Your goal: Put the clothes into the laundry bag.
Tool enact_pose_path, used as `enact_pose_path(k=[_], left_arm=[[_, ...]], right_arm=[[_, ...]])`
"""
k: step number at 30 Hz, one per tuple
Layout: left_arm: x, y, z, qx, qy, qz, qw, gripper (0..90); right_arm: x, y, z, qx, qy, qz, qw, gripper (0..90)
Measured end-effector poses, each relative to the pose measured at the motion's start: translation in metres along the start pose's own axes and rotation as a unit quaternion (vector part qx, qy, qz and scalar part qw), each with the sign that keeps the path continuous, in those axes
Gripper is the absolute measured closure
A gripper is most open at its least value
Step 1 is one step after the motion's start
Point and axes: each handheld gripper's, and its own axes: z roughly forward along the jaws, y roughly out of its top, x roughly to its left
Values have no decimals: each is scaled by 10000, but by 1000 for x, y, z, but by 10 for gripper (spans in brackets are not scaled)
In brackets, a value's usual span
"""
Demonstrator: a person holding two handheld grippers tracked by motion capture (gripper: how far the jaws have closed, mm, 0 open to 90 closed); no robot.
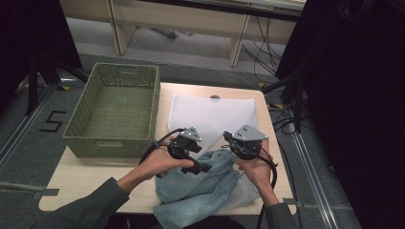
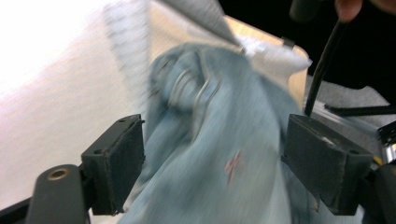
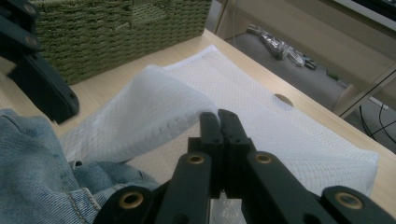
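Two risks. Lower centre: crumpled light-blue denim jeans (image 1: 198, 183) half over table's near edge, could slide off. Left gripper (image 2: 212, 168) jaws apart, straddling denim, no pinch. Right gripper (image 3: 219, 122) clamped on white mesh laundry bag (image 1: 210, 117) edge; slip collapses mouth. Upper left: green woven basket (image 1: 117, 107) crowds that side; open room upper right.

Jeans (image 1: 196, 183) on mesh bag (image 1: 210, 117)

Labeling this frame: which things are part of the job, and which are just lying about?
In use: jeans; white mesh laundry bag, right gripper shut on its lifted edge; left gripper open around the jeans.
Lying about: green wicker basket; table.
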Motion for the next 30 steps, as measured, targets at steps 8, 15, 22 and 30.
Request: enact_pose_path(k=[8,15,22,30], left_arm=[[4,-27,4,490,-302,28,9983,375],[-19,-36,50,852,-75,304,9959,750],[-19,-39,59,763,-11,327,9966,754],[-19,-19,24,-46,-82,109,9999,585]], right_arm=[[0,0,1,26,1,-54,10000,900],[4,3,1,-18,27,-129,9999,900],[7,5,-1,-52,97,-147,9998,900],[5,5,-2,-97,92,-102,9999,900]])
